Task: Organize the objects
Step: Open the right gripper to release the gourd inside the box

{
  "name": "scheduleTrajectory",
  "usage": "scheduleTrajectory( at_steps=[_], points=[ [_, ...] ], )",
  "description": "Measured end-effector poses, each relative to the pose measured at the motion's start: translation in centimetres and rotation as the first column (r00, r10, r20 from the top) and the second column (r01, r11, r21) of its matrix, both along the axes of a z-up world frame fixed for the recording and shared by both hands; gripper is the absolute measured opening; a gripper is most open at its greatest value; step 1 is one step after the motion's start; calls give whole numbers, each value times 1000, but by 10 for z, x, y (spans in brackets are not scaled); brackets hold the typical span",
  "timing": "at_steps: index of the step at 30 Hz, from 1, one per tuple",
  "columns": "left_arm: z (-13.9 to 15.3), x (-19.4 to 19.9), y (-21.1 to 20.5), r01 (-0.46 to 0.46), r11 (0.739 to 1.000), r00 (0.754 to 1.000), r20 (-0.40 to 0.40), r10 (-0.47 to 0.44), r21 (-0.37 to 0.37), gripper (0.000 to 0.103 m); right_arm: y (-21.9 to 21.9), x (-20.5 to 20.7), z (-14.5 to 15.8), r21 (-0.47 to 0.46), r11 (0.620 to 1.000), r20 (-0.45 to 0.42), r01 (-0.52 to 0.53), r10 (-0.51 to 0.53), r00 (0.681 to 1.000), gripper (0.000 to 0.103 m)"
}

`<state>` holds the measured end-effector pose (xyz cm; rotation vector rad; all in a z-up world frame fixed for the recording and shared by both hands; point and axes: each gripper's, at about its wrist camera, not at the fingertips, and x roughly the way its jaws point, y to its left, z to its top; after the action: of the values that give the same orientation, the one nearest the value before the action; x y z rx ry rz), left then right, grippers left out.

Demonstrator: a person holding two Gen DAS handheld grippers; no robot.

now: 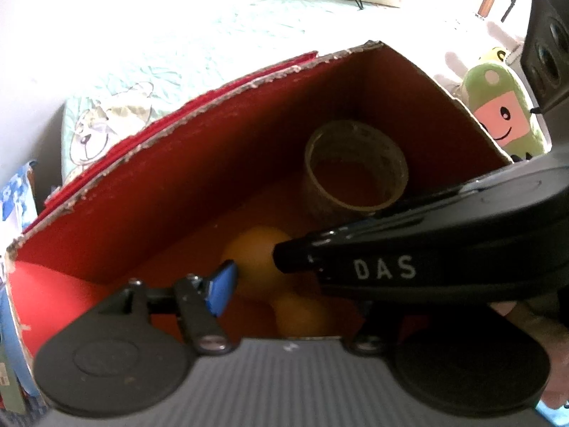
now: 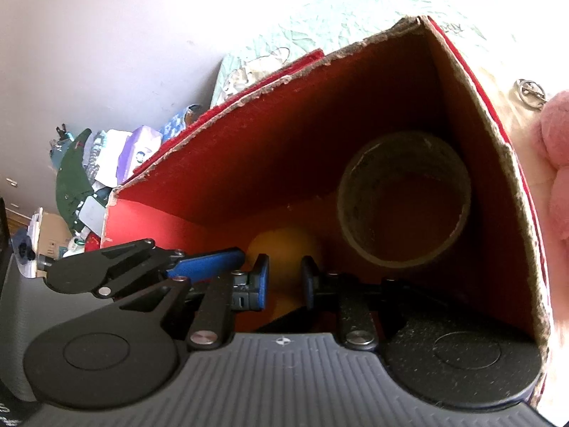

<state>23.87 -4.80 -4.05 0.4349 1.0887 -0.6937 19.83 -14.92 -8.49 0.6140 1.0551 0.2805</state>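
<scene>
Red box (image 1: 170, 178): two balls (image 1: 256, 252), one tape roll (image 1: 355, 167).

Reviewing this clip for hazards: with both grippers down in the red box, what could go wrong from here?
The two grippers crowd one spot: the right gripper straddles an orange ball beside the left gripper's blue pad, so they may collide. The ball could roll off toward the tape roll. The box's torn rim could snag on withdrawal.

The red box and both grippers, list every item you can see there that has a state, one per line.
red box: open at the top, torn rim
tape roll: inside the box, leaning in the far corner
orange balls: two, loose on the box floor
left gripper: open, over the box, no ball pressed by its pads
right gripper: jaws narrow, a ball seen between them, contact unclear
green plush toy: outside the box
</scene>
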Motion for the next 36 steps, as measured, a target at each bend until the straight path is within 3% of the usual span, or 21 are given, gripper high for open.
scheduleTrajectory(
  at_steps=[7,9,10,13,22,36],
  points=[
    [2,6,5,-53,998,998,13,54,-33,69,-11,-8,24,-52,998,170,42,-33,985,22],
    [1,4,4,-45,999,999,25,45,-24,69,-20,-8,24,-62,996,193,69,-56,980,20],
    [2,3,3,-40,999,999,32,41,-21,68,-20,-7,23,-60,996,201,71,-58,978,12],
    [3,-1,0,-17,1000,998,56,18,-16,68,-16,-9,23,-79,995,233,62,-42,971,14],
    [3,-3,-4,-22,1000,996,82,21,16,68,-20,-10,22,-38,998,246,48,-37,969,13],
    [9,-13,-6,-46,997,984,173,35,63,68,-12,-8,22,-116,992,230,39,-12,973,14]
  ],
)
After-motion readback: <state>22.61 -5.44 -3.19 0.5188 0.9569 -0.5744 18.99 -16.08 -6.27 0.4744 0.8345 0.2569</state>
